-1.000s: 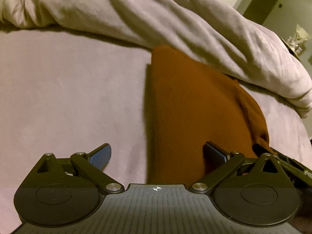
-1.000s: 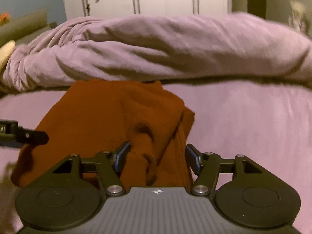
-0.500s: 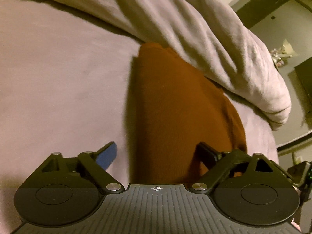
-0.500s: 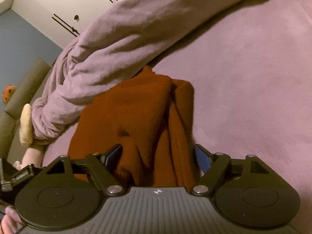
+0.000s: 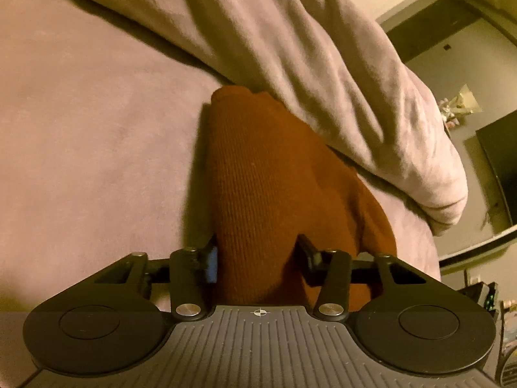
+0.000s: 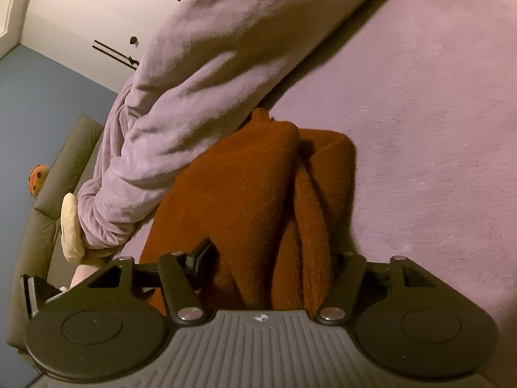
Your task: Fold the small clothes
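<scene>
A rust-brown knit garment [image 5: 271, 187] lies on the mauve bed sheet [image 5: 84, 135], its far end against the rolled blanket. In the left wrist view my left gripper [image 5: 258, 255] has closed in on the garment's near edge, fingers pressing the cloth from both sides. In the right wrist view the garment [image 6: 245, 194] is bunched into folds, and my right gripper [image 6: 271, 258] grips its near edge the same way. The right gripper's right finger is hidden by cloth.
A rolled lilac blanket [image 5: 307, 58] runs across the bed behind the garment, also in the right wrist view [image 6: 200, 74]. The bed's edge and a dark screen [image 5: 497, 168] lie to the right. A grey cushion [image 6: 48, 200], white wardrobe doors [image 6: 97, 16].
Both grippers have closed from wide open onto the garment's near edge. Both cameras have tilted, and the garment has been drawn up between the fingers.
</scene>
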{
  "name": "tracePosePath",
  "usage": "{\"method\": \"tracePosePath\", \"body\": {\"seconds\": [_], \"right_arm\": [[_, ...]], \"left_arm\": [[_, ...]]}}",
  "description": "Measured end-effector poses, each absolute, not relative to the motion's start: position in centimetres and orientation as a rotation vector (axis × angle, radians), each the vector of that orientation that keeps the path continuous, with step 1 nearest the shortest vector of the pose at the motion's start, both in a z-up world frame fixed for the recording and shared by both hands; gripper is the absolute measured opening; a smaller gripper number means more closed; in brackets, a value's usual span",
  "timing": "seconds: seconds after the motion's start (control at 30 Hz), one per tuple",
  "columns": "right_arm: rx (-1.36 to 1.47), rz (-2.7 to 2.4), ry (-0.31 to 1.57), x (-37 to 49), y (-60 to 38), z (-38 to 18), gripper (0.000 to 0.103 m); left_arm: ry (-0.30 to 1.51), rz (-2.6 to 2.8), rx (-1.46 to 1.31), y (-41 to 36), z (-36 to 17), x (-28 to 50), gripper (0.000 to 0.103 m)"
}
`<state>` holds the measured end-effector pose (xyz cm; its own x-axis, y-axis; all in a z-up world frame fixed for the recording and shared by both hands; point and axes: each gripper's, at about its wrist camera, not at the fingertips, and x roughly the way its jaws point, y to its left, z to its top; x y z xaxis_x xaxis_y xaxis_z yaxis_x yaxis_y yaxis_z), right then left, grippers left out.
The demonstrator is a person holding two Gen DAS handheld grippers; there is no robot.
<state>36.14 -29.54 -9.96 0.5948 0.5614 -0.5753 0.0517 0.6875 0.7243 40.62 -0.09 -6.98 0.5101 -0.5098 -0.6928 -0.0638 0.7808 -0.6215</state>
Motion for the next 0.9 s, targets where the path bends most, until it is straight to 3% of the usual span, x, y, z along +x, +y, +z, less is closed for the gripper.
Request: {"method": "tracePosePath", "body": {"seconds": [0.07,0.3,0.67,0.8,0.87,0.9], "right_arm": [[0.752,0.331,0.89,35.8,-29.2,-9.2,0.043],[0.732,0.388,0.853,34.2,-27.4,-6.0,0.039],[0.808,0.501,0.892,27.7,-23.4,-5.6,0.039],[0.655,0.423,0.925,26.5,-23.1,-5.5,0.042],[0.578,0.312,0.934,26.1,-23.4,-5.3,0.052],[0.532,0.273,0.912,25.6,-23.5,-4.7,0.054]], "left_arm": [[1.012,-0.292,-0.666,0.3,-6.2,40.5,0.042],[0.987,-0.27,-0.667,2.8,-2.9,37.9,0.029],[0.998,-0.198,-0.709,7.9,-2.1,30.3,0.029],[1.003,-0.133,-0.696,7.8,-2.9,29.7,0.028],[0.979,-0.134,-0.645,7.5,-2.4,28.7,0.031],[0.969,-0.142,-0.614,7.3,-2.3,28.1,0.041]]}}
